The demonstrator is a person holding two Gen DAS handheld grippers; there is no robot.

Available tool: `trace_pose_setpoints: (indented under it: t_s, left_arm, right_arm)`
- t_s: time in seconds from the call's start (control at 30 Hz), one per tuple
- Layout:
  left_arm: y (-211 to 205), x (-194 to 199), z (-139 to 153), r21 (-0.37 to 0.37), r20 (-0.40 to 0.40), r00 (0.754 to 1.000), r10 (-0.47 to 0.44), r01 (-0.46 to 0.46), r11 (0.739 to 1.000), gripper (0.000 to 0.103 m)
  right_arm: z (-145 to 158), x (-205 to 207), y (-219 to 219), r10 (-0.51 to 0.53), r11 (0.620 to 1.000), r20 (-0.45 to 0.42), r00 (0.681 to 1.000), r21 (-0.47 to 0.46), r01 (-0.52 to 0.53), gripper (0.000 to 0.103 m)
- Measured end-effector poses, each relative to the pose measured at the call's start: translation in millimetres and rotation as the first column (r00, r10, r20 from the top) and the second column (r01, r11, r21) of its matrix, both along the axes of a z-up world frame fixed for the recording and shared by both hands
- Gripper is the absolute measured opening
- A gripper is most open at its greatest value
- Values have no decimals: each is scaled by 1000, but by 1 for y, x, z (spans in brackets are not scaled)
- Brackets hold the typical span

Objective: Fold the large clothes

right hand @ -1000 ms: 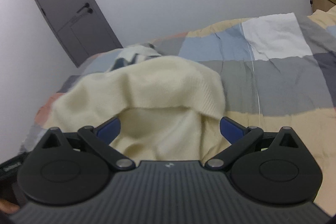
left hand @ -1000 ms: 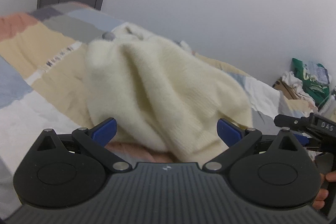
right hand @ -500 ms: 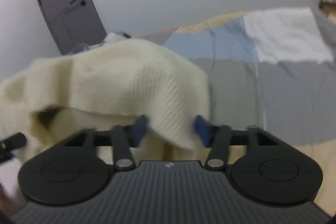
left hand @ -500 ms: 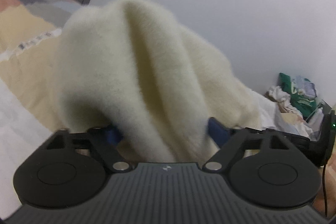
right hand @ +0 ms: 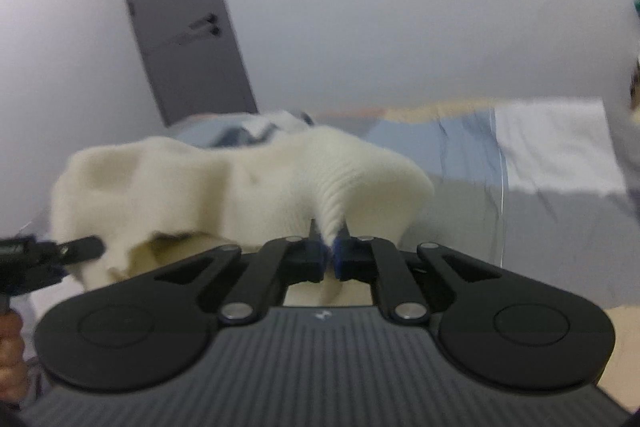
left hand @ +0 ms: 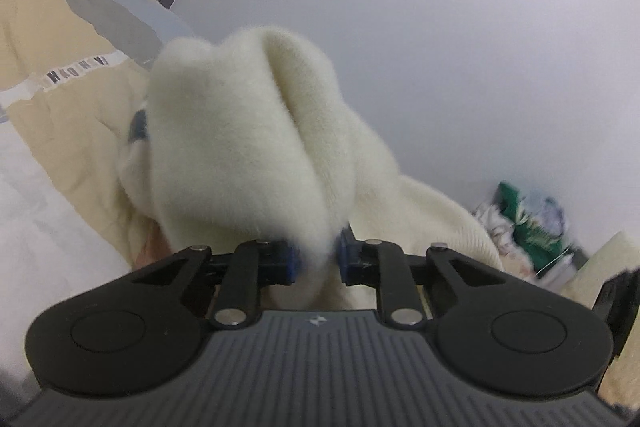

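Left wrist, sweater [left hand: 256, 131] hides left claw [left hand: 316, 261] tips

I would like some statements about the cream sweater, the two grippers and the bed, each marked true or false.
1. The left gripper is shut on the cream sweater. True.
2. The right gripper is open and holds nothing. False: it is shut on a ribbed fold of the cream sweater.
3. The bed cover is a single plain colour. False: it shows patches of grey, blue, white and beige.
4. A grey door stands in the wall behind the bed. True.
5. The sweater lies flat and fully folded on the bed. False: it is bunched up and raised by both grippers.
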State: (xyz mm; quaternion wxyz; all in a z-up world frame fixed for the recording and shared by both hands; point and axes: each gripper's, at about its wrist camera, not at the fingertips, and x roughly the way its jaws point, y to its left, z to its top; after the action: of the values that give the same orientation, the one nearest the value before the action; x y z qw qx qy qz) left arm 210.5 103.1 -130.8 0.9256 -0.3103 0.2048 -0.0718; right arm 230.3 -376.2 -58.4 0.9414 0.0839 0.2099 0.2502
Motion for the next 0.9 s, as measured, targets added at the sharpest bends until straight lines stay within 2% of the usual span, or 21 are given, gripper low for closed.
trace_pose_setpoints:
  t_s: [0.2, 0.3, 0.37, 0.43, 0.5, 0.63, 0.7, 0.73, 0.8, 0.83, 0.87, 0.9]
  left_arm:
    - [-11, -60, 33, -28, 36, 999, -21, 22, 999, 20]
    - [-19, -84, 51, -52, 16, 999, -30, 30, 998, 18]
    - [-27, -98, 60, -42, 3, 999, -43, 43, 998, 17]
    - [-35, -114, 61, -19, -48, 997, -57, 56, 998, 17]
    - [-47, -126, 56, 16, -151, 986, -69, 72, 997, 17]
    - [-69, -128, 42, 142, -328, 944, -37, 88, 986, 18]
    - [-70, -125, 40, 155, -364, 931, -1, 62, 986, 19]
    - [-68, -124, 41, 150, -372, 928, 9, 51, 987, 21]
    - [-65, -128, 47, 141, -373, 928, 21, 35, 989, 39]
    - [-64, -132, 50, 135, -372, 928, 26, 26, 990, 61]
    - [-61, -137, 54, 131, -369, 929, 35, 15, 991, 77]
    - [-58, -142, 56, 127, -360, 932, 49, -3, 992, 81]
  right_arm:
    - [42, -78, -11, 26, 1000, 121, 992, 8, -27, 7]
    - [60, -118, -22, 18, 1000, 170, 985, 6, -19, 7]
    - [66, -144, -34, 0, 999, 169, 986, 35, -5, 7]
    - [65, -165, -45, -23, 999, 148, 989, 36, 17, 7]
    - [58, -182, -54, -61, 998, 102, 993, -6, 62, 7]
    - [32, -182, -63, -112, 993, -95, 989, -57, 107, 7]
    - [25, -172, -62, -125, 991, -169, 978, -69, 115, 10]
    - [24, -167, -61, -123, 991, -188, 974, -67, 112, 10]
    - [24, -159, -62, -129, 991, -220, 967, -67, 117, 11]
    - [25, -158, -61, -129, 991, -230, 965, -60, 119, 12]
    - [25, -157, -61, -128, 991, -240, 962, -52, 119, 15]
    - [26, -156, -63, -132, 991, -249, 959, -46, 124, 26]
